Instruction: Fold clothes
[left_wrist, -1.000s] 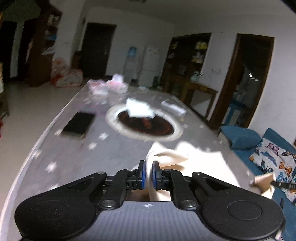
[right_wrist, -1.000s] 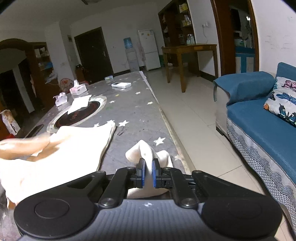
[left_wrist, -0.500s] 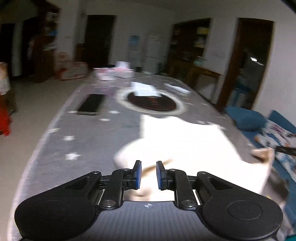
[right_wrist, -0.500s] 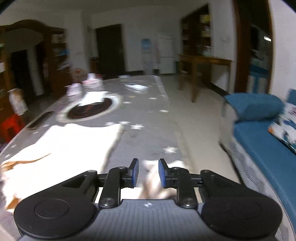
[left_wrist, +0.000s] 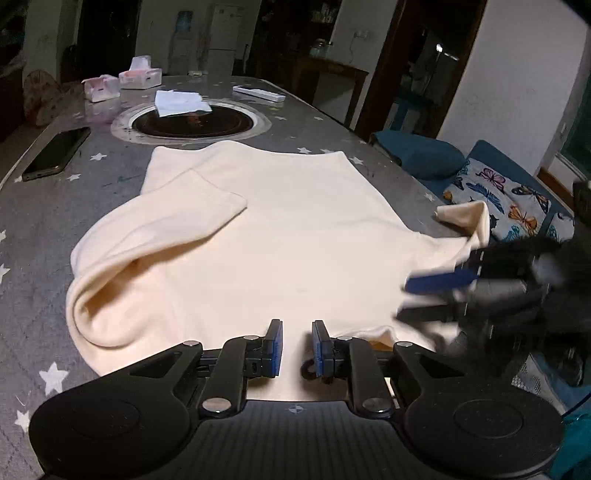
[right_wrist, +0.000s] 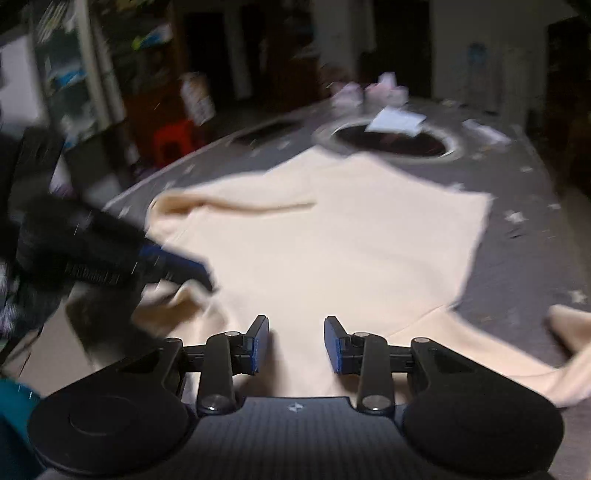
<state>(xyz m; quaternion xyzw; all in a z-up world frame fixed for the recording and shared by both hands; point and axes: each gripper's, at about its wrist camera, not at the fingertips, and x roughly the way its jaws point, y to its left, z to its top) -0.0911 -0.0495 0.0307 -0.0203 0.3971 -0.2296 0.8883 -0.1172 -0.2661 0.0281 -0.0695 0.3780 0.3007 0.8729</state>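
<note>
A cream sweater (left_wrist: 295, 229) lies spread on the grey star-patterned table (left_wrist: 37, 229). One sleeve (left_wrist: 177, 210) is folded over its body. The other sleeve (left_wrist: 465, 218) lies bunched at the table's right edge. My left gripper (left_wrist: 297, 347) is open just above the sweater's near edge, with nothing between its fingers. The right gripper (left_wrist: 410, 299) shows blurred at the right, over the same edge. In the right wrist view, the right gripper (right_wrist: 297, 343) stands wide open above the sweater (right_wrist: 332, 236), holding nothing, and the left gripper (right_wrist: 192, 273) is a blur at the left.
Beyond the sweater, a round inset hotplate (left_wrist: 236, 125) carries a white paper (left_wrist: 181, 103). A black phone (left_wrist: 55, 153) lies at the left. Two tissue boxes (left_wrist: 140, 75) and a remote (left_wrist: 258, 94) sit farther back. A blue sofa with a butterfly cushion (left_wrist: 498, 192) stands to the right.
Both grippers were shut on the sleeves a second ago and have since let go and opened. The sweater now lies flat, and both grippers have drawn in over its near edge.
</note>
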